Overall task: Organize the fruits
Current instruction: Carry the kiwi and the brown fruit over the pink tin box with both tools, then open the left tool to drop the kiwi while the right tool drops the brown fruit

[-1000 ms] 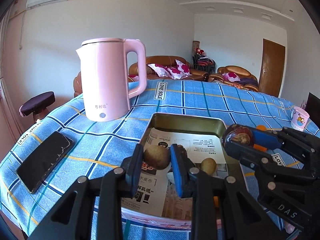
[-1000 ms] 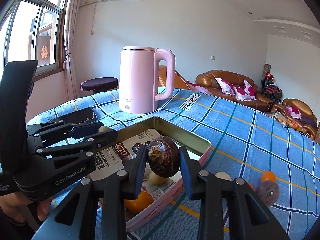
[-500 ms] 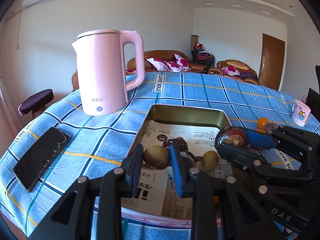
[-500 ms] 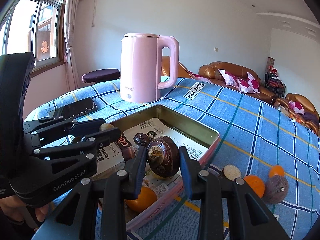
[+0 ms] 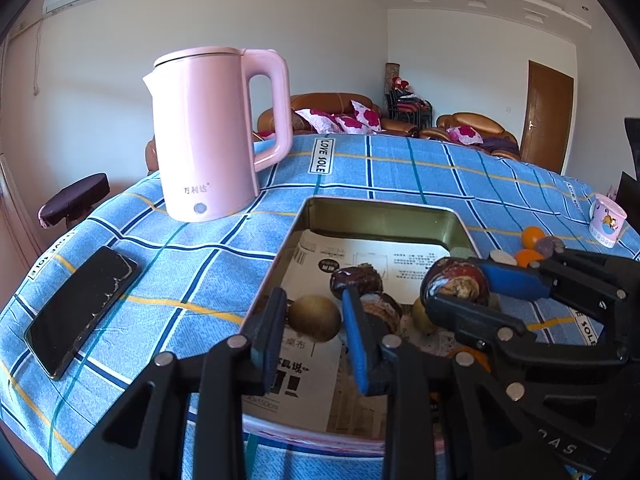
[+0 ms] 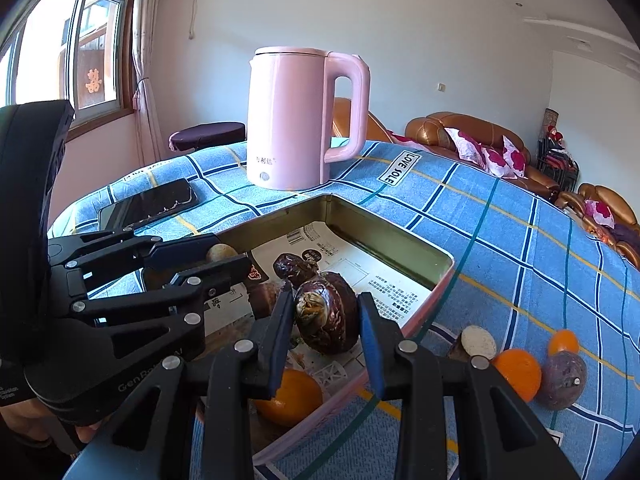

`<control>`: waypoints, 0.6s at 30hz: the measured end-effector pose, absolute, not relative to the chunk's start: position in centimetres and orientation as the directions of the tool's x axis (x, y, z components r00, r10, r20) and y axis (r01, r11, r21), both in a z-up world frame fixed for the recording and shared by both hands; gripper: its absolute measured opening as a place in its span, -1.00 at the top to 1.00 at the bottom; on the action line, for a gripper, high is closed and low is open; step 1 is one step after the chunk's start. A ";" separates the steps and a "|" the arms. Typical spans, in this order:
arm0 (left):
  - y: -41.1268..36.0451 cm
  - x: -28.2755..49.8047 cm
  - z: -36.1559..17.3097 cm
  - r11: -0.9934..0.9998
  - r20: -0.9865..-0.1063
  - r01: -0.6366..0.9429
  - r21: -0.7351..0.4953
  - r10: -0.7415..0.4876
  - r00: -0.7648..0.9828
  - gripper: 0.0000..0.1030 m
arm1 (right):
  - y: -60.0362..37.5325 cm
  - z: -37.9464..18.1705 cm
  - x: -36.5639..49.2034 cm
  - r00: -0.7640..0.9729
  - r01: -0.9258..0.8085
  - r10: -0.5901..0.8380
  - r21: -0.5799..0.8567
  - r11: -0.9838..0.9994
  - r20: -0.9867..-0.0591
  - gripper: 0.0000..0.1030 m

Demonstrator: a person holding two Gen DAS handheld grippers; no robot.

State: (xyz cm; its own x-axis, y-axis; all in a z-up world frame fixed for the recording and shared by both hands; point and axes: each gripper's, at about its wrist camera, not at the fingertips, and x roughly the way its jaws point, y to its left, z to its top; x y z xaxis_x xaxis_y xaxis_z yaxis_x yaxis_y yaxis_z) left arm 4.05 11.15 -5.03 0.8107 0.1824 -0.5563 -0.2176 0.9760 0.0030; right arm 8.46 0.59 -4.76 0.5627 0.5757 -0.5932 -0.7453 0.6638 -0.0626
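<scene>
A rectangular metal tray (image 5: pixel 384 210) lined with printed paper sits on the blue checked tablecloth. My left gripper (image 5: pixel 314 314) is shut on a brown-green kiwi (image 5: pixel 316 318) low over the tray's near left part; in the right wrist view the gripper (image 6: pixel 224 258) holds the kiwi (image 6: pixel 219 252) there too. My right gripper (image 6: pixel 325 320) is shut on a dark purple passion fruit (image 6: pixel 326 318), held over the tray (image 6: pixel 400 240); it also shows in the left wrist view (image 5: pixel 456 286). Dark fruits (image 5: pixel 356 278) and an orange (image 6: pixel 290 398) lie in the tray.
A pink kettle (image 5: pixel 216 132) stands behind the tray's left side. A black phone (image 5: pixel 82 310) lies at the left. Loose oranges (image 6: pixel 518 372), a purple fruit (image 6: pixel 562 380) and a pale fruit (image 6: pixel 478 342) lie right of the tray. A small pink cup (image 5: pixel 606 220) stands far right.
Both grippers have moved lower and closer over the tray with their fruits still held. The right gripper has come further in over the tray.
</scene>
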 end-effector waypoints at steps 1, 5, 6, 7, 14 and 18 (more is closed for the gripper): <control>11.1 4.0 -5.0 0.976 -0.555 -0.219 0.007 0.186 0.811 0.33 | 0.7 -4.8 8.5 0.559 -0.748 0.575 -0.064 0.660 -0.597 0.32; 11.5 3.8 -5.0 0.971 -0.555 -0.238 -0.009 0.193 0.809 0.13 | 0.7 -5.0 8.6 0.557 -0.746 0.570 -0.062 0.663 -0.604 0.25; 11.6 3.7 -4.9 0.972 -0.554 -0.233 -0.022 0.182 0.812 0.05 | 0.6 -5.0 8.7 0.559 -0.741 0.569 -0.055 0.669 -0.603 0.22; 11.5 3.6 -4.7 0.973 -0.548 -0.231 -0.025 0.180 0.817 -0.10 | 0.3 -4.9 8.8 0.563 -0.736 0.571 -0.047 0.676 -0.597 0.13; 9.1 2.6 -2.6 0.976 -0.468 -0.217 -0.025 0.181 0.865 -0.74 | -5.3 -4.1 8.2 0.659 -0.669 0.522 -0.104 0.736 -0.542 -0.01; 7.1 3.2 -2.5 0.983 -0.464 -0.181 -0.029 0.147 0.874 -0.79 | -10.0 -3.9 9.0 0.709 -0.590 0.461 -0.090 0.802 -0.534 -0.01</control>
State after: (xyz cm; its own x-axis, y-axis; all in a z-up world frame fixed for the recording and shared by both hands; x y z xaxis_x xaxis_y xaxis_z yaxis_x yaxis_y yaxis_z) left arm 3.24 7.08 -2.45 0.8736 0.1469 -0.4639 -0.1806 0.9831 -0.0287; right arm 8.97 -10.02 -3.87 0.7086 0.4610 -0.5341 -0.5900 0.8023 -0.0903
